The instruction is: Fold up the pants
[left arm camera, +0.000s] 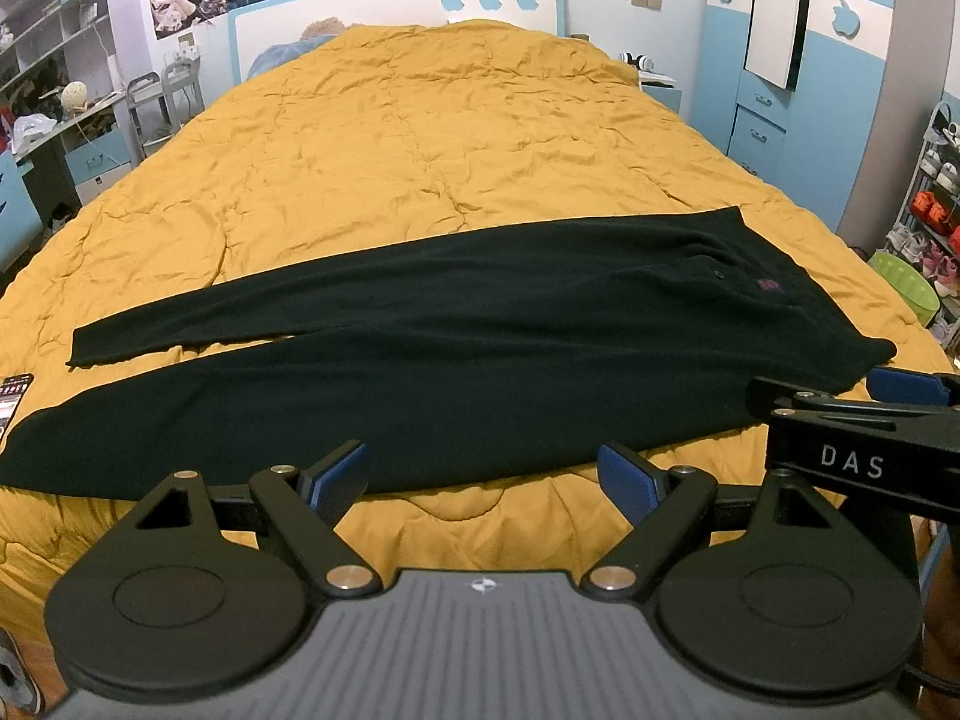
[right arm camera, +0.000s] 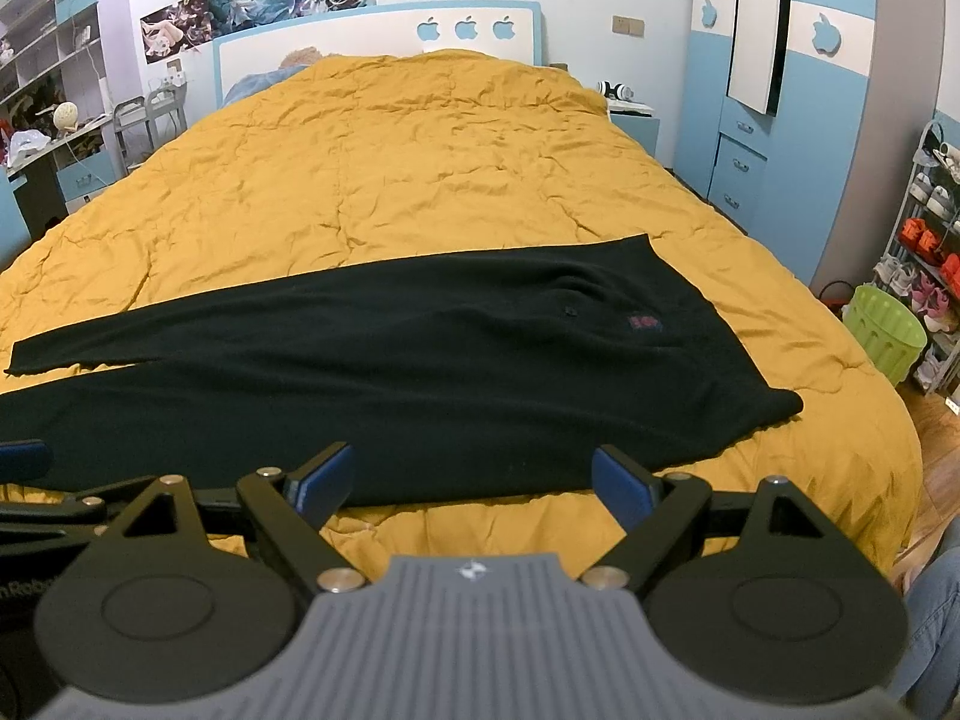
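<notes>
Pants (left arm camera: 456,348) flat on quilt (left arm camera: 420,138), both claws spread; phone (left arm camera: 13,399) only in left view.

A wide bed (right arm camera: 420,180) carried a wrinkled yellow quilt (left arm camera: 420,138) from headboard to foot. Black pants (right arm camera: 390,378) lay flat on the quilt along the foot edge, waist toward the right corner, both legs stretching toward the left.

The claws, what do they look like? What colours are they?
Each claw, the left claw and the right claw, has black metal arms with silver rivets, round black discs, and a ribbed grey body with a small white logo. The fingertips wear blue pads. White letters "DAS" show on the right claw's side.
</notes>
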Available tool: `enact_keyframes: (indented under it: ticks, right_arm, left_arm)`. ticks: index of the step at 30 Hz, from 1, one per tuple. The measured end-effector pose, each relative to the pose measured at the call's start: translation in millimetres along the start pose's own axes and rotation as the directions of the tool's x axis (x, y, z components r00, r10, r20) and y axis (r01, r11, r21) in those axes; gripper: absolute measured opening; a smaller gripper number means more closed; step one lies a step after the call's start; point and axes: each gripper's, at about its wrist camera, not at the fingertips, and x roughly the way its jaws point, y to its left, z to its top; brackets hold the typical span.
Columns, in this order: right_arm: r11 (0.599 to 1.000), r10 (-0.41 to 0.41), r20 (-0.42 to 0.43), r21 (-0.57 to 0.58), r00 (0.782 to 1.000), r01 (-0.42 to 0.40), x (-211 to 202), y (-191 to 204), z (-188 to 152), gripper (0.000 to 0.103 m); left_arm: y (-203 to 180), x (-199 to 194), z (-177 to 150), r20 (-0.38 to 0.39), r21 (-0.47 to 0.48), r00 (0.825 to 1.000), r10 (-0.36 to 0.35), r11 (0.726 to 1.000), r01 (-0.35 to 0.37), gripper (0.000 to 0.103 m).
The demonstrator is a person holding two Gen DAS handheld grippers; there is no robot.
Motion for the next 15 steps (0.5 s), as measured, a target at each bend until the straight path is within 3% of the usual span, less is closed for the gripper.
enact_keyframes:
  ticks: [5, 9, 15]
  right_arm:
    - [1.0, 0.004, 0.0, 0.006, 1.0, -0.004, 4.5, -5.1, 0.6, 0.082]
    - [1.0, -0.003, -0.006, 0.015, 1.0, 0.003, 19.3, -20.0, -0.2, 0.082]
    - [0.996, -0.057, -0.043, 0.067, 0.997, 0.06, 54.1, -62.5, -3.4, 0.083]
  left_arm:
    - [4.9, 6.7, -0.2, -0.017, -0.018, 1.0, -0.003, 1.0, 0.003, 0.1]
    - [30.6, 22.7, -2.7, -0.033, -0.079, 0.999, -0.011, 0.997, 0.008, 0.1]
    - [91.6, 42.4, -16.8, -0.095, -0.165, 0.994, 0.062, 0.983, -0.077, 0.1]
